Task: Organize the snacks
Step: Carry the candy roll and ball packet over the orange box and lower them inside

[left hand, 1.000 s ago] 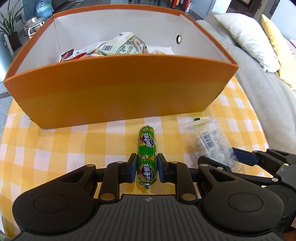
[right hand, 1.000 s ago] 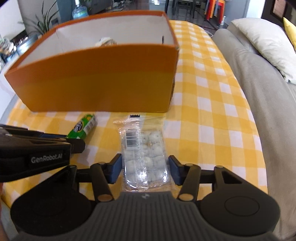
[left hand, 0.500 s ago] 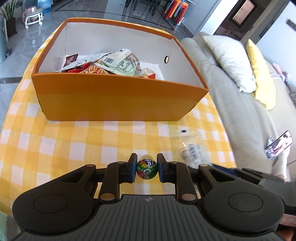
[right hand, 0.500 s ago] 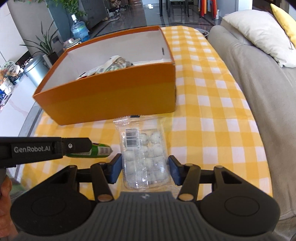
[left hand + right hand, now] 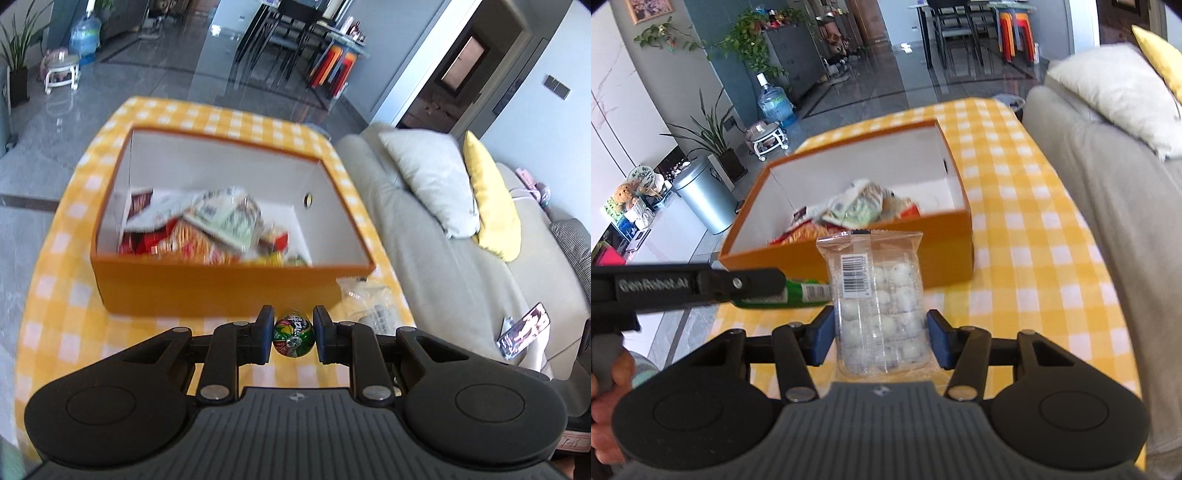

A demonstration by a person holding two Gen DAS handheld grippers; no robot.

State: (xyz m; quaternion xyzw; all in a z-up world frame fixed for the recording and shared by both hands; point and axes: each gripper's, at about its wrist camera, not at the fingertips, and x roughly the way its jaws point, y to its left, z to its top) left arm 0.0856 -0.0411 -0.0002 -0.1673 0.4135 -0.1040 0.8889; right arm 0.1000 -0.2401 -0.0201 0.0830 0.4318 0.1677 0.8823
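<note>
Left wrist view gives me the green snack tube [image 5: 293, 333] end-on, a round wrapper face pinched between the closed pads of my left gripper [image 5: 293, 334], held above the yellow checked tablecloth [image 5: 55, 295] just short of the orange box [image 5: 221, 288]. The right wrist view shows that same tube side-on, sticking out past the black left gripper [image 5: 783, 291], so its length reads there only. In that view my right gripper [image 5: 881, 341] clamps one clear bag of white round candies [image 5: 879, 306] by its lower half; the bag stands up between the blue pads, its top reaching the box's near wall. I count one box, two held snacks, and a loose heap of wrappers [image 5: 207, 229] inside, too blurred to number. A phone [image 5: 522, 330] on the grey sofa [image 5: 443, 277] appears in the left view alone.
</note>
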